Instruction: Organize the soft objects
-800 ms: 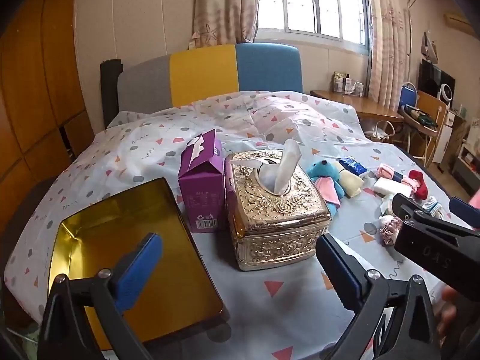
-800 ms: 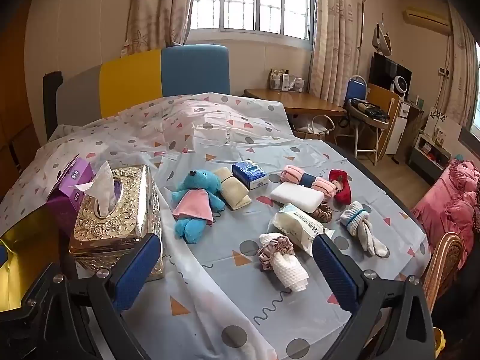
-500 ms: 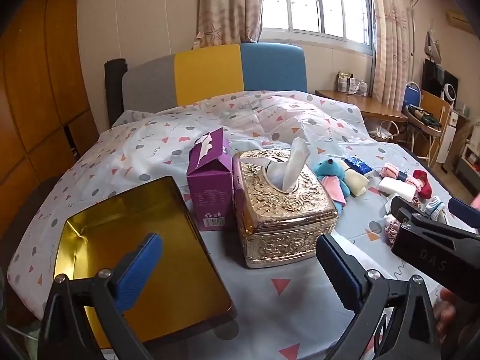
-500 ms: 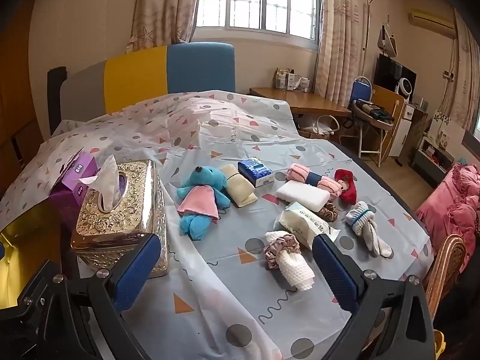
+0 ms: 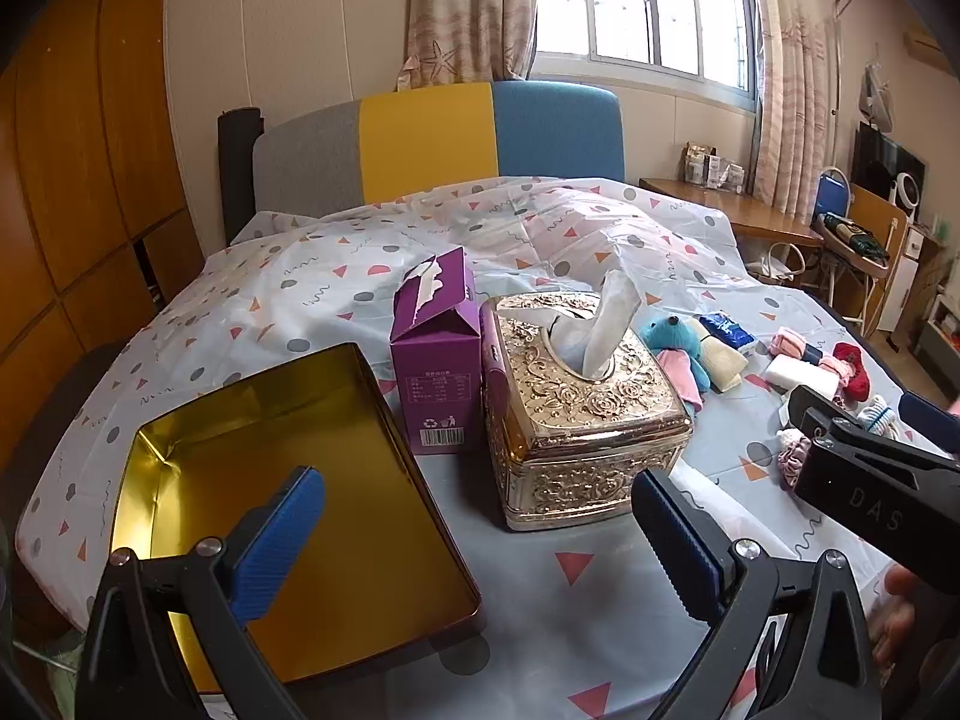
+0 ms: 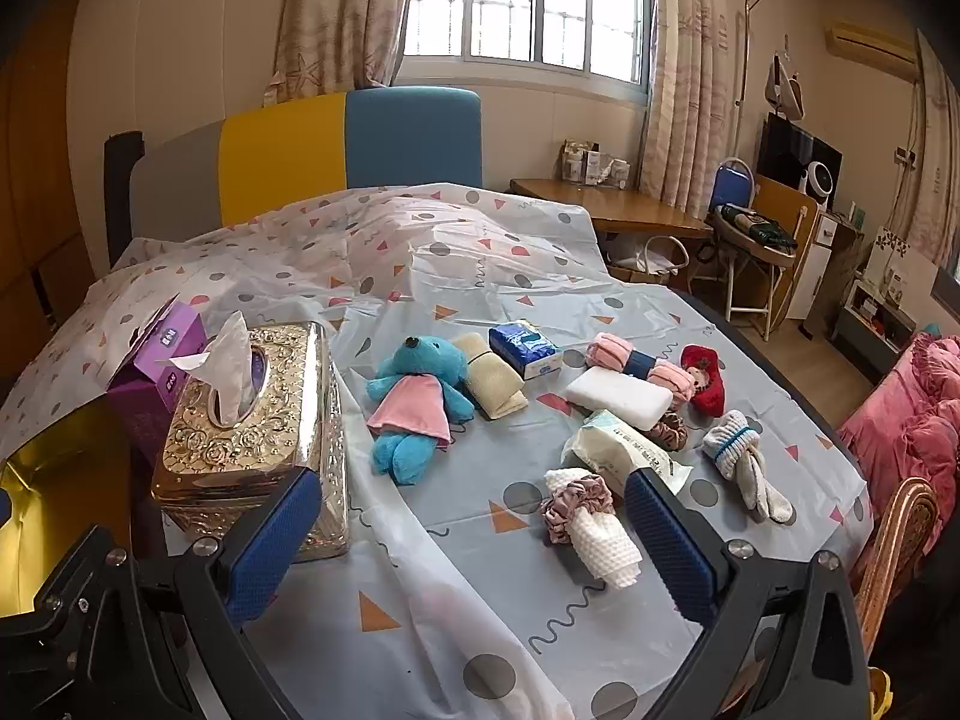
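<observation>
1. On the patterned sheet (image 6: 420,600) ahead of me, the soft things lie spread out: a blue plush toy (image 6: 417,414), a cream folded cloth (image 6: 492,381), a white sponge (image 6: 618,399), a waffle cloth wrapped in a scrunchie (image 6: 591,519) and bundled socks (image 6: 741,459).
2. My right gripper (image 6: 474,546) hangs spread wide and empty above the sheet; the waffle cloth lies just beyond its right finger, not touching.
3. My left gripper (image 5: 477,537) is also released, holding nothing, over the gold tin tray (image 5: 198,414), with the gold tissue box (image 5: 576,414) beyond it.
</observation>
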Action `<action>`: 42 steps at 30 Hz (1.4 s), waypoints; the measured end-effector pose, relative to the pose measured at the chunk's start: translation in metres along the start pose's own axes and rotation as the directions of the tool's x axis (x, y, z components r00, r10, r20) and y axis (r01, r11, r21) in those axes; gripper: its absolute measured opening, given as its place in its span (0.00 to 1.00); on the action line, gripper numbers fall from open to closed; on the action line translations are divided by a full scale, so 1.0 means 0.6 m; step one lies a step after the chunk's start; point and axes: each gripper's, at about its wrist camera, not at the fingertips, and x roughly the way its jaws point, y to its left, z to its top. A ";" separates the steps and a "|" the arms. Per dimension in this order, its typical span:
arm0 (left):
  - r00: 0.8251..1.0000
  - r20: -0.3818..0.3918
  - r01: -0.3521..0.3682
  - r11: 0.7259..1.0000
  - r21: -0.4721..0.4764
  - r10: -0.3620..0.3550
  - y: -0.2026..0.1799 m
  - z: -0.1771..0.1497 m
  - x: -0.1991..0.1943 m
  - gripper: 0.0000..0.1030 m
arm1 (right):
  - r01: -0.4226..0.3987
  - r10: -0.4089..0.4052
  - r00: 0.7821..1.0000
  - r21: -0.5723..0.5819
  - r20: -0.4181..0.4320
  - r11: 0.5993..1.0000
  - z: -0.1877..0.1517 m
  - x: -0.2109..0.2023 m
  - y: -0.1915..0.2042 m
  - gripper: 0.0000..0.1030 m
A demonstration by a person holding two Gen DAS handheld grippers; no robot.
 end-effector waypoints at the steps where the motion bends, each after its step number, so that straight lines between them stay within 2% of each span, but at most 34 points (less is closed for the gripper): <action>1: 1.000 -0.001 0.000 1.000 0.000 0.000 0.000 0.000 0.000 1.00 | 0.001 -0.001 1.000 0.002 0.000 1.000 0.000 0.001 -0.001 1.00; 42: 1.000 -0.017 0.000 1.000 0.012 0.000 -0.006 -0.010 -0.001 1.00 | 0.002 -0.002 1.000 0.014 -0.005 1.000 -0.002 0.009 -0.012 1.00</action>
